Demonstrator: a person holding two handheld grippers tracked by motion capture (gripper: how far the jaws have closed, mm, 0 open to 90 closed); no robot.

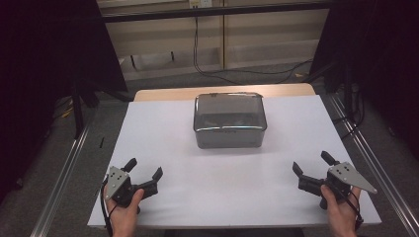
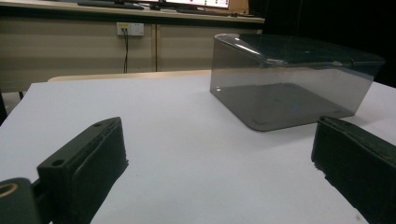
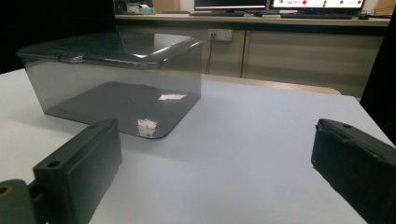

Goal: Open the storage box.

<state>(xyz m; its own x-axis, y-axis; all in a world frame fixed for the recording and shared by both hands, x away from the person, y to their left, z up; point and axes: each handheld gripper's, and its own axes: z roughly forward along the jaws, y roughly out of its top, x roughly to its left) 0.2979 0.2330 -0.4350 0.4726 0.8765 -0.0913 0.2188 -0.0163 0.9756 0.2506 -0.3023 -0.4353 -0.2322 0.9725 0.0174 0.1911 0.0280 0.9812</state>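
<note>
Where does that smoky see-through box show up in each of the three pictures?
High view: the box sits in the middle of the white table, toward its far edge.
Left gripper view: the box is at upper right, beyond the open jaws.
Right gripper view: the box is at upper left, beyond the open jaws.
Shared landmark: the wooden edge of the table behind the box.

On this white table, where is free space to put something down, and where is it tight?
The white table is bare left and right of the smoky transparent plastic box with lid, and in the wide strip between the box and the open left gripper and right gripper. Tight: the narrow band behind the box.
</note>
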